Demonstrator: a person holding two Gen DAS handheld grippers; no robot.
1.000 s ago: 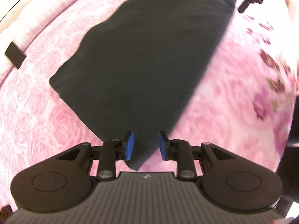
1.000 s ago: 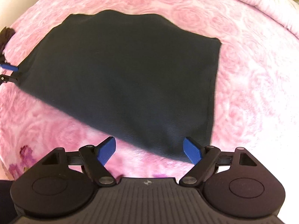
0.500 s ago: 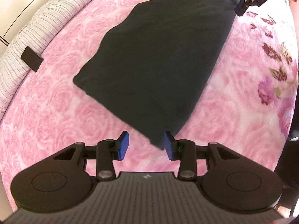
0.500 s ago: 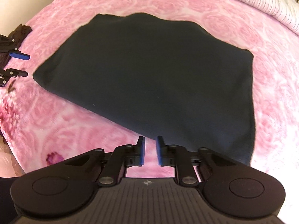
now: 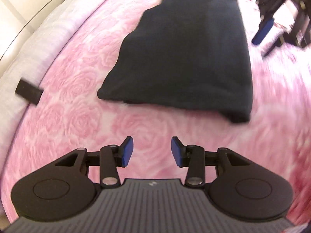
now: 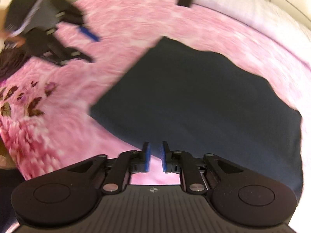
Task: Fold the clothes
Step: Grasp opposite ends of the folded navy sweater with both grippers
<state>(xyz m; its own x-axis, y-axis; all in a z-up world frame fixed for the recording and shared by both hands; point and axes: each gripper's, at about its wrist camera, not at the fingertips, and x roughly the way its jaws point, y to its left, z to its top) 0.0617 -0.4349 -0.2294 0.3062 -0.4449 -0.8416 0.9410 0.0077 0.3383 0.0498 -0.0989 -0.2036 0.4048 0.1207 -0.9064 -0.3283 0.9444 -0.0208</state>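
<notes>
A folded black garment [image 5: 186,58] lies flat on the pink rose-patterned bed cover [image 5: 77,89]; it also fills the middle of the right wrist view [image 6: 204,104]. My left gripper [image 5: 152,151] is open and empty, held above the cover just short of the garment's near edge. My right gripper [image 6: 155,156] is nearly closed with a narrow gap, empty, over the garment's near edge. Each gripper shows blurred in the other's view, the right one [image 5: 272,23] and the left one [image 6: 64,36].
A white striped pillow or bolster [image 5: 33,44] runs along the far side of the bed, with a small black tag [image 5: 29,92] on it. The cover has a dark leaf print [image 6: 21,101] near its edge.
My left gripper let go of the garment's corner, opened wider and drew back. My right gripper closed from wide open to a narrow gap and swung round. The garment lies folded.
</notes>
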